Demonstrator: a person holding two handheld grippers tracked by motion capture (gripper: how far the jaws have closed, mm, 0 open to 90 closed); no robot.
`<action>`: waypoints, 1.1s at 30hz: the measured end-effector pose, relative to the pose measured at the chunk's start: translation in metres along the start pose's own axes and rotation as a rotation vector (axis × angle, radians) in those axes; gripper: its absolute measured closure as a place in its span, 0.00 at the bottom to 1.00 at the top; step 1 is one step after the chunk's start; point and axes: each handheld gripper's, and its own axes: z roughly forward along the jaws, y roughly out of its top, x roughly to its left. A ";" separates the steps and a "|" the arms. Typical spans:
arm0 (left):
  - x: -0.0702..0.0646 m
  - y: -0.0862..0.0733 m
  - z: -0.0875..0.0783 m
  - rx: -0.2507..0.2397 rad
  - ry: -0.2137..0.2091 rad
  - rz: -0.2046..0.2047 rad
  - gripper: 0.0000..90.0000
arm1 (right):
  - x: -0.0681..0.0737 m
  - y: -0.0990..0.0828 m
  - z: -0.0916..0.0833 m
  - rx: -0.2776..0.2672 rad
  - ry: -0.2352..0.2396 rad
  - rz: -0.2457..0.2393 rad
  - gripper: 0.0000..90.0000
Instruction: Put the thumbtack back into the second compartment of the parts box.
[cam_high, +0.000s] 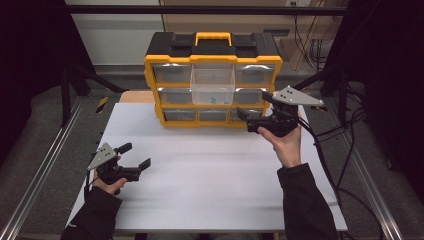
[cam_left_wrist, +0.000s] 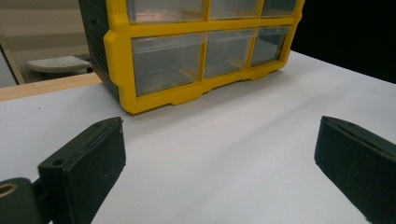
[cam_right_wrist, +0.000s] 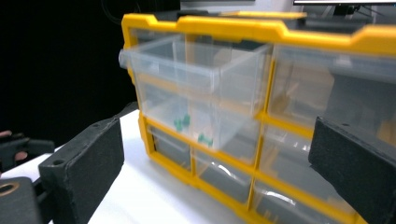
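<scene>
1 clear drawer juts toward the near side from the yellow organizer at the desk's far edge, just left of the empty, spread right claw, while the left claw, also spread, hovers well apart.

— Where do we find the drawer cabinet?
— At the desk's far edge, centred. Its top-middle drawer juts toward us, small pieces inside.
— And our grippers?
— Left gripper near-left; right gripper just before the cabinet's right side.
</scene>
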 end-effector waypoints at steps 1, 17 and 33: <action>0.000 0.000 0.000 -0.001 0.000 0.001 0.02 | -0.001 -0.005 -0.002 0.003 0.002 0.006 0.04; 0.000 -0.001 0.001 0.003 -0.003 -0.004 0.02 | -0.021 -0.093 -0.031 0.042 0.005 0.078 0.03; -0.004 -0.003 0.006 0.009 -0.010 0.008 0.03 | -0.041 -0.160 -0.050 0.115 0.014 0.090 0.00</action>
